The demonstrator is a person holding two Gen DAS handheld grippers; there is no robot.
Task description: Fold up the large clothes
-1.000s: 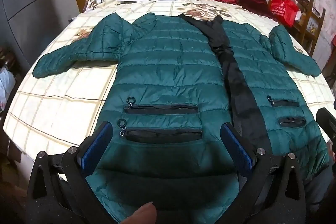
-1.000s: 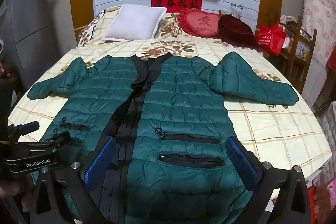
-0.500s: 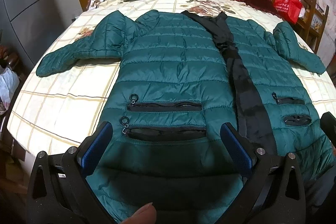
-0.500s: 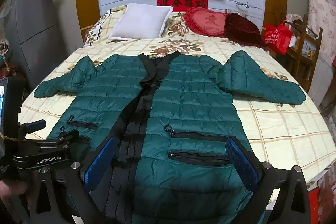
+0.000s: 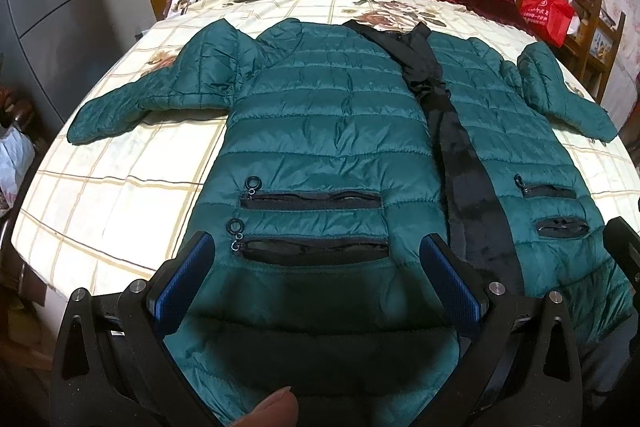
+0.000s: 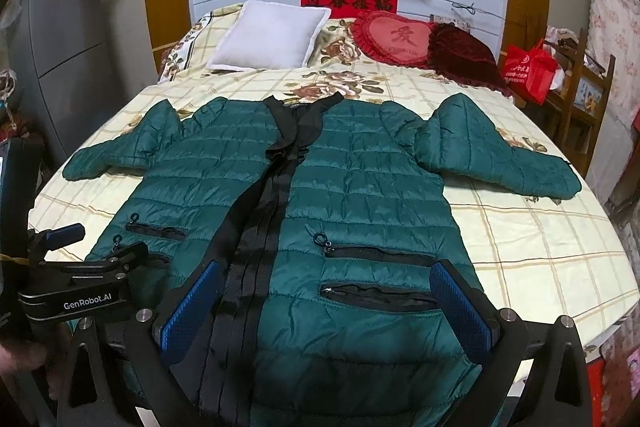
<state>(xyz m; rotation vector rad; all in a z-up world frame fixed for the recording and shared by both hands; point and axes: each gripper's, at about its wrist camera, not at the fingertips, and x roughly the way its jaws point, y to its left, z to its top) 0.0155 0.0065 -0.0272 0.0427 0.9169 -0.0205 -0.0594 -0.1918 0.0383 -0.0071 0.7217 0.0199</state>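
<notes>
On the bed (image 5: 120,195), left wrist view: one long green quilted coat (image 5: 320,131), laid flat, front up, collar toward the pillows, both sleeves spread out to the sides, black placket running down the middle. Left tongs (image 5: 316,283): spread wide, nothing between the blue pads, poised above the hem below the two zipped pockets (image 5: 312,223); whether they touch the cloth cannot be told. A fingertip (image 5: 276,407) shows at the lower edge.

Right wrist view: same coat (image 6: 360,187), seen from the other side of the placket. Right tongs (image 6: 324,307): spread wide, holding nothing, above the hem near the lower pocket on that side. Left gripper body sits just beside, at the lower left, over the coat's other hem corner.

Step, as judged: folding not yet begun; coat only spread out, both tongs lined up at the hem. Next move likely calls for a grip on a hem corner or a sleeve, closing firmly on slippery padded fabric, then carrying it inward across the body.
</notes>
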